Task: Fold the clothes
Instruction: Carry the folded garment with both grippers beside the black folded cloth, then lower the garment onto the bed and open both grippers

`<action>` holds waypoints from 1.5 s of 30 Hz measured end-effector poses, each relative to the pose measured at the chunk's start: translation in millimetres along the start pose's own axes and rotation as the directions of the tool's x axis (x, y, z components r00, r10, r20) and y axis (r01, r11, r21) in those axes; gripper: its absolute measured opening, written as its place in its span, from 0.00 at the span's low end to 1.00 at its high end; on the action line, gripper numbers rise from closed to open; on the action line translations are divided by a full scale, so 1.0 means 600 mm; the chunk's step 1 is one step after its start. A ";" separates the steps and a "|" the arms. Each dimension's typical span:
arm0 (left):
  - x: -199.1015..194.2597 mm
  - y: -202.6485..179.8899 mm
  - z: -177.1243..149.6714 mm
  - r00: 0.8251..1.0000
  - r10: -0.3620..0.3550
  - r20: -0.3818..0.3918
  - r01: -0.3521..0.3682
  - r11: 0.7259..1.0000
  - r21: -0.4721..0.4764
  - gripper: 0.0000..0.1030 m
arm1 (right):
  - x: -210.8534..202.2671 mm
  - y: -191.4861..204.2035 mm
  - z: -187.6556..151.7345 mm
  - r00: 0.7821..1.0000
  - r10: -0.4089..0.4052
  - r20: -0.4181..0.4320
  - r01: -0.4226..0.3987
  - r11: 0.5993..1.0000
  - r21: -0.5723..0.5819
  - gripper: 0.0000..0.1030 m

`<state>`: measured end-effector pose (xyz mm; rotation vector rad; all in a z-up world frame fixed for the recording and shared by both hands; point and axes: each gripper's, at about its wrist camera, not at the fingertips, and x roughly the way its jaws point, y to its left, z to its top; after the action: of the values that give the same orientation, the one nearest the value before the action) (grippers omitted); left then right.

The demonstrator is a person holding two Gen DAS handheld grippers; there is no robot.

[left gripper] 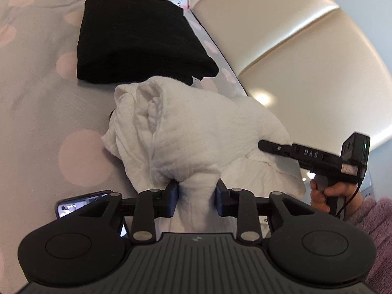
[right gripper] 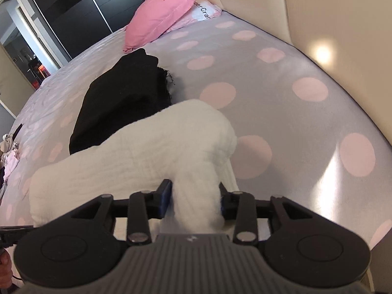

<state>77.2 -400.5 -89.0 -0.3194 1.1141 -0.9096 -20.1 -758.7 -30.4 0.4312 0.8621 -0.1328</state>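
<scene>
A white crinkled garment (left gripper: 191, 132) lies bunched on the grey bed sheet with pink dots (left gripper: 36, 103). My left gripper (left gripper: 196, 193) is shut on a gathered fold of it. My right gripper (right gripper: 196, 198) is shut on another fold of the same white garment (right gripper: 152, 152). The right gripper also shows in the left wrist view (left gripper: 263, 145), at the garment's right side, held by a hand. A folded black garment (left gripper: 137, 36) lies just beyond the white one; it also shows in the right wrist view (right gripper: 122, 103).
A pink pillow (right gripper: 159, 14) lies at the head of the bed. A cream padded headboard (left gripper: 306, 36) runs along the right. A phone (left gripper: 80, 203) lies on the sheet by my left gripper. More loose clothes (right gripper: 7, 154) sit at the far left bed edge. Dark wardrobe doors (right gripper: 68, 5) stand behind.
</scene>
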 end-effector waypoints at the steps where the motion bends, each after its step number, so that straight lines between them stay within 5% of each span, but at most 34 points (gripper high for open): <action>1: -0.009 -0.005 0.000 1.000 0.005 0.001 -0.005 1.000 0.022 0.29 | -0.006 0.001 0.000 1.000 -0.003 0.010 0.003 1.000 0.007 0.45; 4: -0.038 -0.012 0.003 1.000 0.022 0.001 -0.022 0.999 0.027 0.41 | -0.037 0.006 0.004 0.998 -0.020 0.067 0.019 1.000 0.023 0.49; 9: -0.106 -0.034 -0.005 0.997 0.049 0.059 -0.055 0.993 0.100 0.42 | -0.119 0.022 0.006 0.968 -0.093 0.232 0.083 0.995 0.050 0.51; 11: -0.127 -0.056 -0.014 0.994 0.037 0.099 -0.060 0.970 0.236 0.37 | -0.144 0.038 -0.003 0.954 -0.086 0.286 0.084 0.996 0.021 0.46; 14: -0.127 -0.092 -0.019 0.988 0.026 0.151 -0.083 0.919 0.384 0.32 | -0.159 0.067 -0.024 0.947 -0.078 0.311 0.100 0.993 -0.056 0.20; 19: -0.074 -0.115 -0.014 0.981 0.066 0.183 -0.147 0.867 0.477 0.31 | -0.132 0.085 -0.053 0.943 -0.078 0.324 0.113 0.989 -0.093 0.18; 23: -0.008 -0.097 -0.019 0.981 0.149 0.126 -0.193 0.831 0.521 0.30 | -0.086 0.059 -0.071 0.939 -0.122 0.322 0.136 0.990 -0.022 0.18; 30: 0.041 -0.065 -0.023 0.980 0.188 0.072 -0.198 0.833 0.516 0.30 | -0.019 0.000 -0.104 0.935 -0.141 0.327 0.100 0.985 0.137 0.18; 39: 0.039 -0.073 -0.029 0.977 0.198 0.077 -0.209 0.827 0.522 0.30 | 0.003 -0.013 -0.114 0.931 -0.148 0.333 0.091 0.979 0.181 0.18; 43: 0.005 -0.075 -0.016 0.985 0.151 0.082 -0.172 0.861 0.479 0.31 | -0.015 0.016 -0.090 0.930 -0.198 0.309 0.154 0.975 0.160 0.20; 45: -0.022 -0.072 -0.009 0.989 0.123 0.085 -0.148 0.881 0.450 0.32 | -0.035 0.030 -0.081 0.925 -0.198 0.324 0.148 0.974 0.172 0.31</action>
<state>50.7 -415.9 -55.5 0.1218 0.8288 -0.9998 -63.0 -723.0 -36.7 0.4511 0.5489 -0.4243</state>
